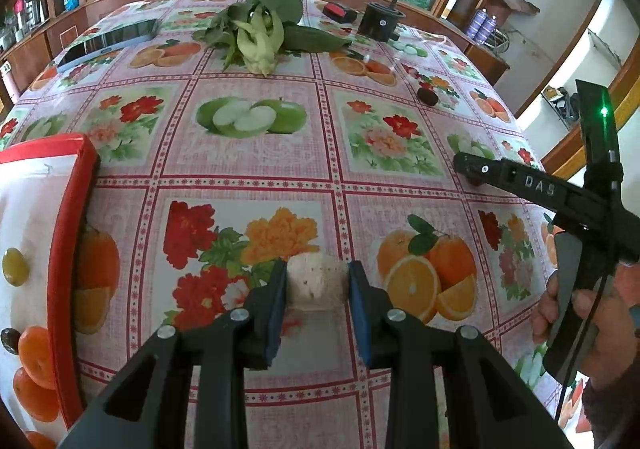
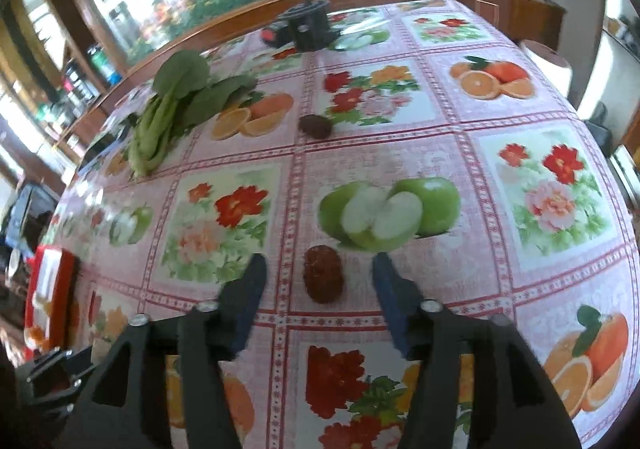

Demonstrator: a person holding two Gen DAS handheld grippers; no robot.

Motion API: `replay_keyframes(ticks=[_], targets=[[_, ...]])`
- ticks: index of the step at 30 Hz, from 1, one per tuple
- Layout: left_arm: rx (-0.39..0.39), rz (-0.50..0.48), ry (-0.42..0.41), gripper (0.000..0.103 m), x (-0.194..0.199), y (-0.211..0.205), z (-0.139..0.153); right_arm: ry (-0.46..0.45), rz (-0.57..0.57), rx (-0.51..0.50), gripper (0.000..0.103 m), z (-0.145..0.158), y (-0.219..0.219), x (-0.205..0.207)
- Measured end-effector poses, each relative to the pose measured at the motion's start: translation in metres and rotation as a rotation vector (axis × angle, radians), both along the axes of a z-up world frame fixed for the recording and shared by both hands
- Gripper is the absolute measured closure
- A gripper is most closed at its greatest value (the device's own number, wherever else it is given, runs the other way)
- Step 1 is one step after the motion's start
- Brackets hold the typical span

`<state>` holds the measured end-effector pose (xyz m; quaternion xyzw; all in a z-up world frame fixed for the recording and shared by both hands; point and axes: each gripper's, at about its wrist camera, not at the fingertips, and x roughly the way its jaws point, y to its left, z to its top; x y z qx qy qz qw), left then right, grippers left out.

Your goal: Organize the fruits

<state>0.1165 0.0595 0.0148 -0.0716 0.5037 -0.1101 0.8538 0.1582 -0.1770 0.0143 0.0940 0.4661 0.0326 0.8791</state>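
Observation:
My left gripper (image 1: 318, 273) is shut on a pale whitish round fruit (image 1: 316, 283), held between its blue pads low over the tablecloth. My right gripper (image 2: 319, 261) stands open above a brown-red date (image 2: 323, 279) that lies on the cloth between its fingers, clear of both pads. In the left wrist view one of its fingers (image 1: 520, 181) reaches in from the right, held by a hand (image 1: 560, 309). A second dark date (image 2: 316, 125) lies farther back. A red-rimmed white tray (image 1: 66, 269) at the left holds oranges (image 1: 34, 353) and a green grape (image 1: 15, 267).
A bok choy (image 1: 260, 33) lies at the far middle of the table. Behind it stand a black cylindrical holder (image 1: 380, 23) and a red and black block (image 1: 338, 11). A phone (image 1: 108, 43) lies at the far left. The fruit-print tablecloth (image 2: 440, 153) covers the table.

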Motion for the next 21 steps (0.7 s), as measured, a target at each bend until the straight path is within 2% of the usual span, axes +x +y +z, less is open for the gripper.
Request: replay_keyframes(ticks=[1,3,6,8,10,12,13,14,21], targets=[[-0.002,0.0,0.0,0.07,0.0,0.0,0.0,0.003,0.014,-0.026,0.036,0.0,0.004,0.001],[-0.002,-0.004,-0.001,0.07,0.0,0.001,0.0,0.011,0.028,-0.046,0.018,-0.002,0.01,0.002],[-0.004,-0.007,-0.001,0.069,0.0,0.001,0.0,0.007,0.049,-0.044,0.009,-0.004,0.013,0.003],[-0.006,-0.007,-0.002,0.068,-0.001,0.001,0.0,0.008,0.06,-0.057,0.01,-0.005,0.015,0.004],[-0.001,-0.007,-0.006,0.067,-0.001,-0.001,0.0,0.003,0.06,-0.087,0.019,-0.004,0.016,0.003],[0.008,-0.008,-0.012,0.067,-0.002,-0.002,0.0,-0.014,0.061,-0.132,0.067,-0.002,0.015,0.0],[0.011,-0.007,-0.016,0.067,-0.002,-0.003,0.0,-0.013,0.06,-0.124,0.077,-0.002,0.012,-0.001],[0.014,-0.005,-0.019,0.067,-0.002,-0.003,0.0,-0.01,0.058,-0.116,0.083,-0.002,0.008,-0.001],[0.021,0.01,-0.025,0.067,-0.006,-0.003,0.0,-0.028,0.061,-0.069,0.083,0.005,0.001,-0.021]])
